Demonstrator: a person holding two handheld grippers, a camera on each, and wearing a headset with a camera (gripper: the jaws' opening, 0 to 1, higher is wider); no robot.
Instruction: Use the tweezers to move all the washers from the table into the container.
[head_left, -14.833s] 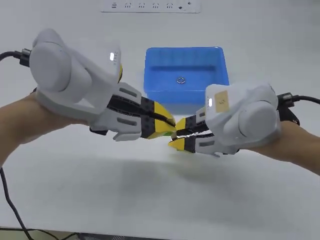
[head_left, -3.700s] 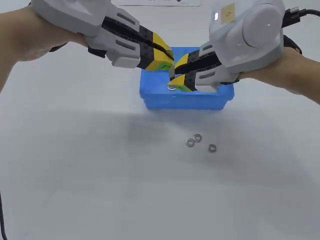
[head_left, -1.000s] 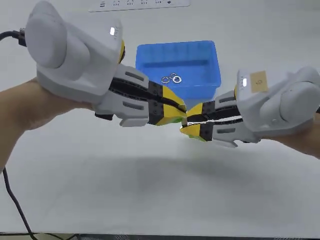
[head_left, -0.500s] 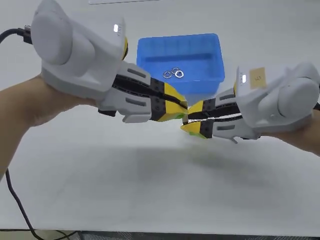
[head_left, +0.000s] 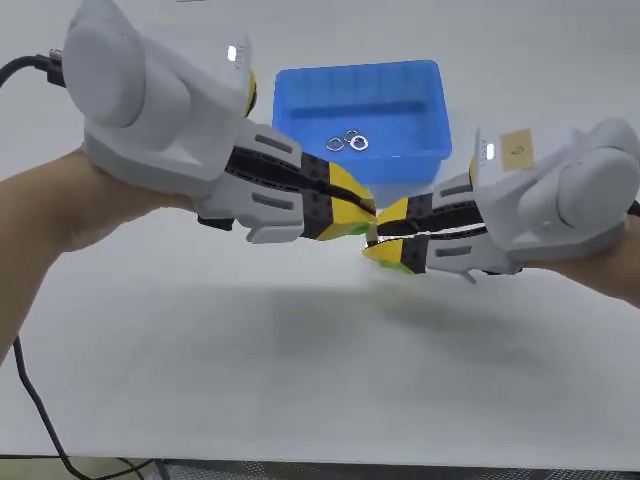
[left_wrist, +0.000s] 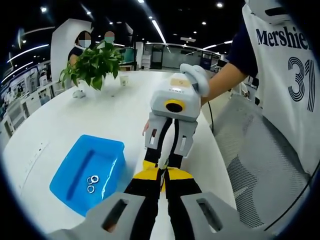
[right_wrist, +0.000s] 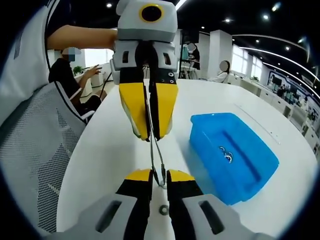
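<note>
Thin metal tweezers (right_wrist: 156, 155) run from the yellow jaws of my left gripper (right_wrist: 148, 131) down into the jaws of my right gripper (right_wrist: 159, 179). Both sets of jaws are closed on them. In the head view the left gripper (head_left: 362, 213) and right gripper (head_left: 376, 247) meet tip to tip above the table, in front of the blue container (head_left: 420, 160). Three washers (head_left: 348, 141) lie inside it. One washer (right_wrist: 163, 210) lies on the table, seen through the gap under my right jaws. From the left gripper view, the right gripper (left_wrist: 161, 169) faces me beside the container (left_wrist: 70, 192).
The white table (head_left: 300, 380) stretches wide in front of the grippers. A potted plant (left_wrist: 92, 67) stands at its far end, with people behind it. A mesh chair (right_wrist: 35, 165) sits at the table's edge, next to the person's jersey.
The grippers have come back from over the container to the table in front of it. The container now holds three washers rather than one. In the last second they have barely moved.
</note>
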